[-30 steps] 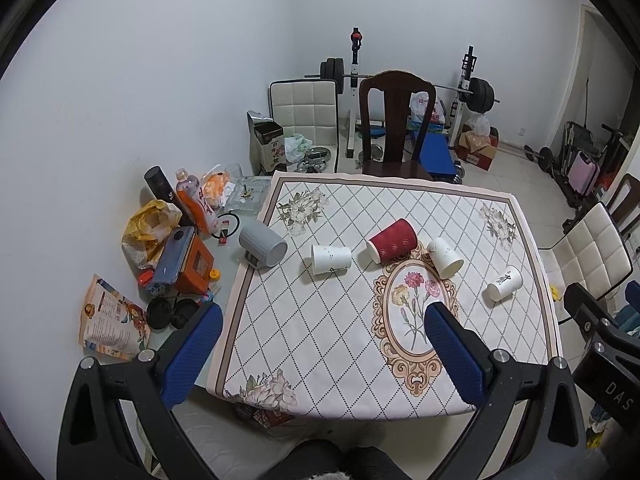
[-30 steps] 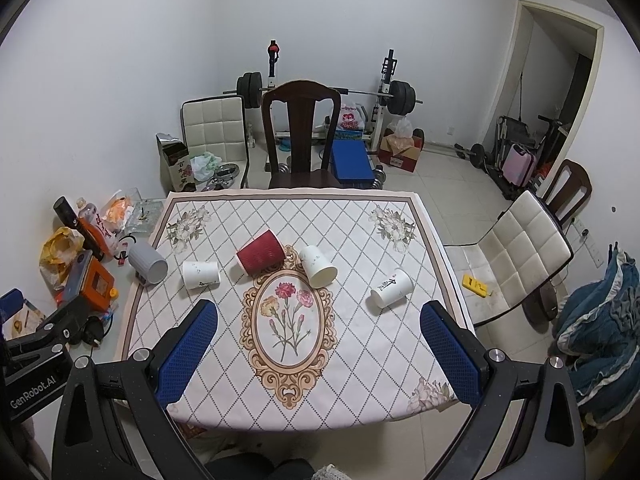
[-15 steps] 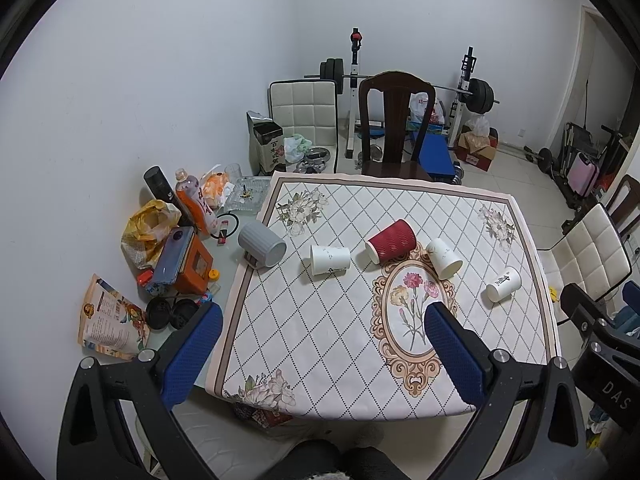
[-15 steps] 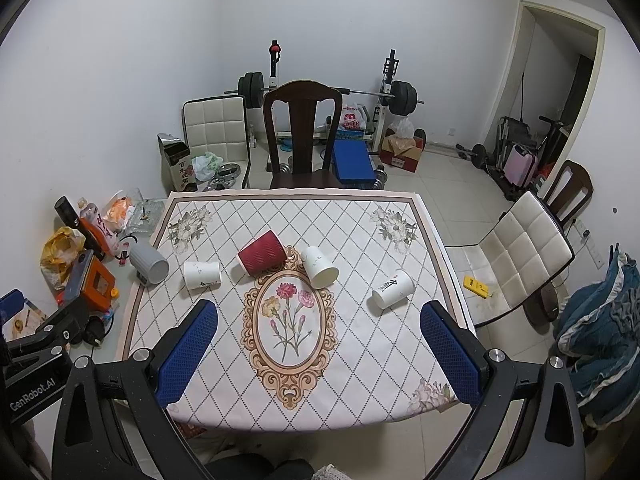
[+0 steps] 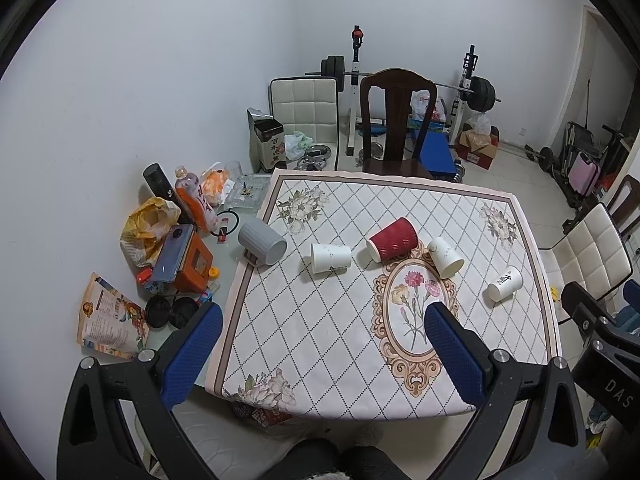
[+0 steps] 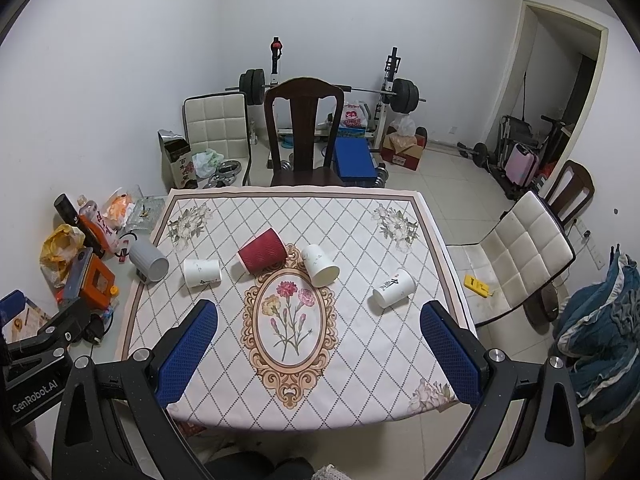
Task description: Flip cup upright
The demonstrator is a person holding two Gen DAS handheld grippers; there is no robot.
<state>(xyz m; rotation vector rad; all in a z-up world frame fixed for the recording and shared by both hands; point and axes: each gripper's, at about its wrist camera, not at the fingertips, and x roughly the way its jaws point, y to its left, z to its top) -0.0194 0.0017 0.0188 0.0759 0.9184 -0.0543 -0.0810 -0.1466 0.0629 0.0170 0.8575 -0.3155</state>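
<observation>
Several cups lie on their sides on the patterned tablecloth [image 5: 320, 320]: a grey ribbed cup [image 5: 262, 241] at the left edge, a white cup [image 5: 331, 257], a red ribbed cup [image 5: 394, 239], a white cup [image 5: 445, 257] and a white cup with black writing [image 5: 505, 283] at the right. In the right wrist view they are the grey [image 6: 149, 260], white [image 6: 202, 273], red [image 6: 262, 249], white [image 6: 320, 265] and lettered [image 6: 393, 287] cups. My left gripper [image 5: 320, 332] and my right gripper [image 6: 320, 330] are open and empty, high above the table's near edge.
Clutter lies at the table's left: bottles [image 5: 196, 204], a yellow bag [image 5: 150, 224], an orange box [image 5: 192, 264], a booklet [image 5: 110, 318]. A dark wooden chair [image 5: 396, 120] stands at the far side, a white chair [image 6: 520, 252] at the right. Weights and a rack stand behind.
Both views have shifted only slightly. The cups have not moved and both grippers stay open.
</observation>
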